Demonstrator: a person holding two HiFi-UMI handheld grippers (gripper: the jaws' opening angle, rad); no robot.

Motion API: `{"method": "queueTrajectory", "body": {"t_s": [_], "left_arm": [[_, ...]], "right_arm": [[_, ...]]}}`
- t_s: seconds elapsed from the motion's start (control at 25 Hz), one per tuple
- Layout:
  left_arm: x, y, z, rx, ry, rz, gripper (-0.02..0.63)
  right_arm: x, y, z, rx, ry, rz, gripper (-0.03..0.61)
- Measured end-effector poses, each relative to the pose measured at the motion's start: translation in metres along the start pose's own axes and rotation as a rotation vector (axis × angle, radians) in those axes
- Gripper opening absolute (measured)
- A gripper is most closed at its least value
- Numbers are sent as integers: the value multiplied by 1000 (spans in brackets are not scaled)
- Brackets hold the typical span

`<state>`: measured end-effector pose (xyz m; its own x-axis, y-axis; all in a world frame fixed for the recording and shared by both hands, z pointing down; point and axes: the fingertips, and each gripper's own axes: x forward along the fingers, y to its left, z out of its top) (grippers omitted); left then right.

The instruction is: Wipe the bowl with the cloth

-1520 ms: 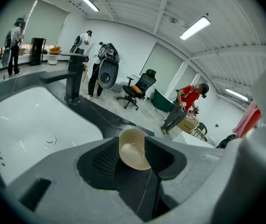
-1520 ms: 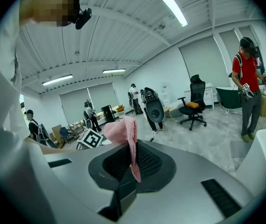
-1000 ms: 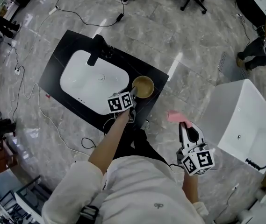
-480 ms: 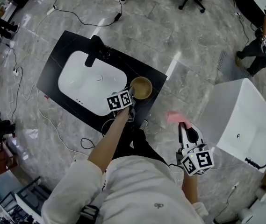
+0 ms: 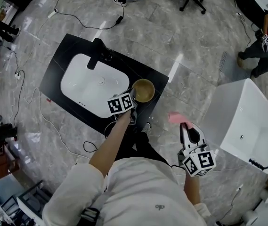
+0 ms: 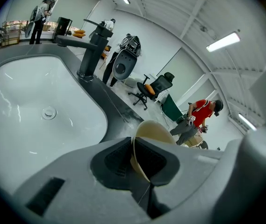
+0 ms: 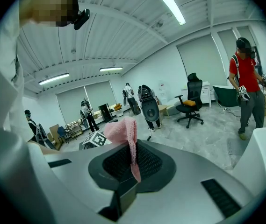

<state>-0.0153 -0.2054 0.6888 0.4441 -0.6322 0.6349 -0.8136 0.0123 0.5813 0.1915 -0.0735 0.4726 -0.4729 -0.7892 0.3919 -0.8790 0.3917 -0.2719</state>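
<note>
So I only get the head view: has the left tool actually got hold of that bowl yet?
Observer: Yes. In the left gripper view the jaws of the left tool have just been closing, and its pads pinch the rim of the bowl between them.
Visitor: And the pink thing on the right, is that gripped or just resting there?
Observer: Gripped. The right gripper view shows a fold of the cloth clamped between the pads of the right tool, with the rest bunched above them.

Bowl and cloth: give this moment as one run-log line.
left gripper: jaws just closing, shut on bowl rim | right gripper: holds cloth | wiping: not begun
</note>
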Motion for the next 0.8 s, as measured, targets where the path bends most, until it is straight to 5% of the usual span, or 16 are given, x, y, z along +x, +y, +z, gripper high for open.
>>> {"method": "queueTrajectory", "body": {"t_s": [0.8], "left_arm": [[-117,-51,19,153,-98,-8,28]], "right_arm": [[21,53,17,-66,-58,102,17]]}}
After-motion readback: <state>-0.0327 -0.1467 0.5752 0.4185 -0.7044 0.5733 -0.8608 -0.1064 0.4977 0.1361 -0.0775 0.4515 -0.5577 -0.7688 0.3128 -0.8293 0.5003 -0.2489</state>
